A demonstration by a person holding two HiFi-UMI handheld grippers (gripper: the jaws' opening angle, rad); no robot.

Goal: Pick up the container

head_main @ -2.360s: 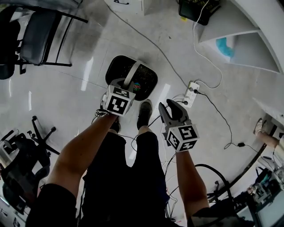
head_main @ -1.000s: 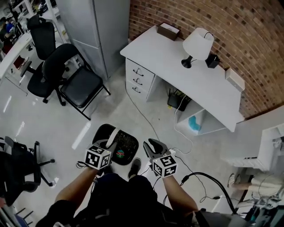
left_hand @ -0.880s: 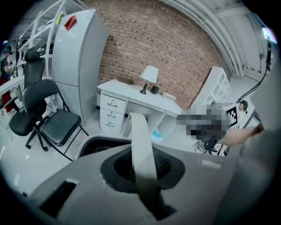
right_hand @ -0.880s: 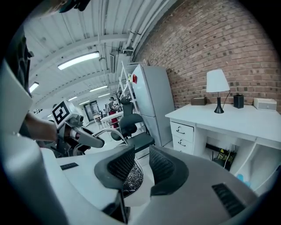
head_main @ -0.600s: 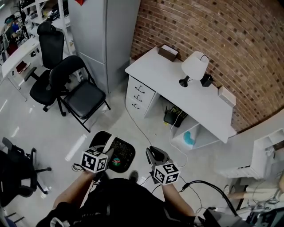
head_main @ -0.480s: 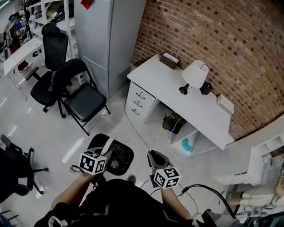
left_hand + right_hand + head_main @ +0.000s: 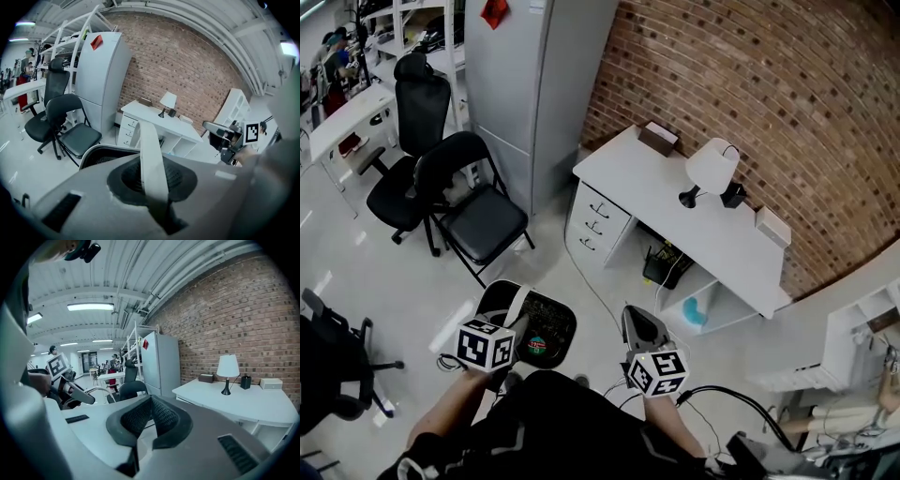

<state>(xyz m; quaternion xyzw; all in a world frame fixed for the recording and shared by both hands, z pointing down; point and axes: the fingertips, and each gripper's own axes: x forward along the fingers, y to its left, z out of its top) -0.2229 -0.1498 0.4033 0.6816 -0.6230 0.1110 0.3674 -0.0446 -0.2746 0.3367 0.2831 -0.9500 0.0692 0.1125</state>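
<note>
Bright overhead strip lights, fisheye-warped edges

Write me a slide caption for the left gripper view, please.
Left gripper, jaws shut on the white handle of the black container, facing a white desk and brick wall.

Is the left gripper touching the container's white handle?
Touching. The left gripper view shows the left gripper clamped on the white handle, which rises from between its jaws toward the container.

Container near side hidden behind left claw in head view. Red-green item inside too small to tell. Left gripper view: container body mostly behind claw housing, handle lower end hidden.
</note>
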